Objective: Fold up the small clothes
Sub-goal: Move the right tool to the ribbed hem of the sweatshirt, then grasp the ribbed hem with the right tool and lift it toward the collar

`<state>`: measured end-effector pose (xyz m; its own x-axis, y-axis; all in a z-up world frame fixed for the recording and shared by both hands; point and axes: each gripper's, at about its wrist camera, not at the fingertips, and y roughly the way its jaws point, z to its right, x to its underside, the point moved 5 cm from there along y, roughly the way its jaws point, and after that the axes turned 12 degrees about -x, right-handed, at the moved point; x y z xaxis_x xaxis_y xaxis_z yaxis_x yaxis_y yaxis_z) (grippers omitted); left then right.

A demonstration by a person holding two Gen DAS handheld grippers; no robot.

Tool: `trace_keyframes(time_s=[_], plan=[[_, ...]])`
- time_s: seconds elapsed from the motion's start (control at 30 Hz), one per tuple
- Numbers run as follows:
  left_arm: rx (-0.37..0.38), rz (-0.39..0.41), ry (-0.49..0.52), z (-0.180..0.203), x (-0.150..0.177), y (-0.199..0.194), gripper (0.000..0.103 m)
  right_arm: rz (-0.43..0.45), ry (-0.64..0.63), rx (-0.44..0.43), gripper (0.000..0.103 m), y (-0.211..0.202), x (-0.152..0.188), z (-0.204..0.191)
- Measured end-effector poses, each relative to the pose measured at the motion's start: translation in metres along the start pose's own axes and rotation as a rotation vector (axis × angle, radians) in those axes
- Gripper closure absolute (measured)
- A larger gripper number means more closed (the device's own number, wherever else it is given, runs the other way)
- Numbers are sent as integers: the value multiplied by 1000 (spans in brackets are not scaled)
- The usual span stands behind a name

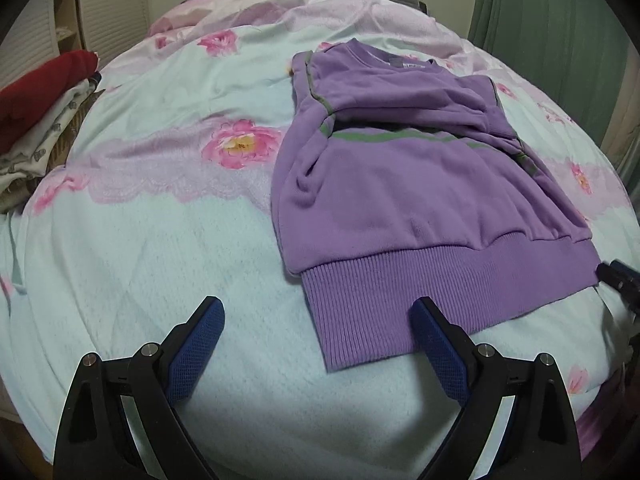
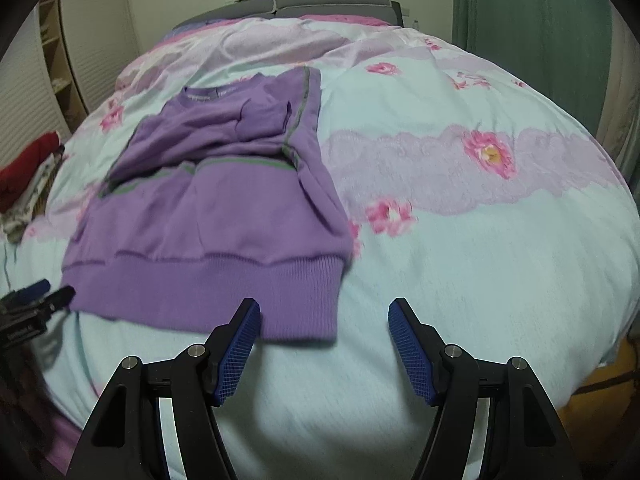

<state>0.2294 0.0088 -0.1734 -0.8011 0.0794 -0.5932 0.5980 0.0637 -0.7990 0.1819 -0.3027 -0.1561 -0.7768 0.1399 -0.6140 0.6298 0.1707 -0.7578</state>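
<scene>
A small purple sweatshirt (image 1: 420,184) with thin green stripes lies on the bed, its sleeves folded in over the chest and its ribbed hem (image 1: 408,296) nearest me. My left gripper (image 1: 318,316) stands open just in front of the hem's left corner, nothing between its blue pads. In the right wrist view the same sweatshirt (image 2: 216,208) lies to the left, and my right gripper (image 2: 324,316) is open in front of the hem's right corner, holding nothing. Each gripper's tip shows at the edge of the other's view: the right gripper (image 1: 618,276) and the left gripper (image 2: 38,300).
The bed carries a pale blue quilt (image 1: 160,240) with pink flowers and a lilac lace band. A stack of folded clothes topped by a red one (image 1: 36,96) sits at the left edge. Green curtains (image 2: 532,32) hang at the right, with shelves (image 2: 56,64) at the left.
</scene>
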Motion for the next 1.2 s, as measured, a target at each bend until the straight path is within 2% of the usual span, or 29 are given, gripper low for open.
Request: trace_keyframes(time_s=[0.07, 0.2, 0.43, 0.47, 0.5, 0.57, 0.63, 0.7, 0.77, 0.83, 0.97, 1.2], plan=[[24, 3, -22, 0, -2, -1, 8, -10, 9, -15, 35, 2, 5, 0], [89, -10, -46, 10, -10, 2, 8, 7, 84, -99, 35, 4, -2, 7], [111, -47, -80, 18, -8, 15, 9, -22, 128, -169, 35, 27, -6, 11], [113, -47, -80, 18, -6, 14, 13, -20, 130, -185, 36, 29, -6, 10], [115, -44, -82, 17, -4, 12, 17, -20, 130, -200, 42, 29, -5, 9], [126, -41, -95, 17, -2, 9, 35, -29, 135, -234, 55, 29, -3, 6], [153, -41, -118, 16, 1, 6, 52, -29, 148, -246, 59, 28, -2, 7], [152, -36, -134, 14, 1, 4, 62, -34, 168, -270, 72, 27, -1, 9], [159, -36, -154, 12, -1, 3, 76, -45, 189, -285, 74, 27, 0, 11], [172, -30, -155, 14, -2, 0, 82, -46, 189, -297, 80, 26, 1, 10], [165, -13, -151, 14, -1, -4, 86, -32, 192, -305, 92, 23, 0, 9], [142, 31, -136, 9, 3, -24, 90, 28, 145, -290, 95, -3, -2, 1]])
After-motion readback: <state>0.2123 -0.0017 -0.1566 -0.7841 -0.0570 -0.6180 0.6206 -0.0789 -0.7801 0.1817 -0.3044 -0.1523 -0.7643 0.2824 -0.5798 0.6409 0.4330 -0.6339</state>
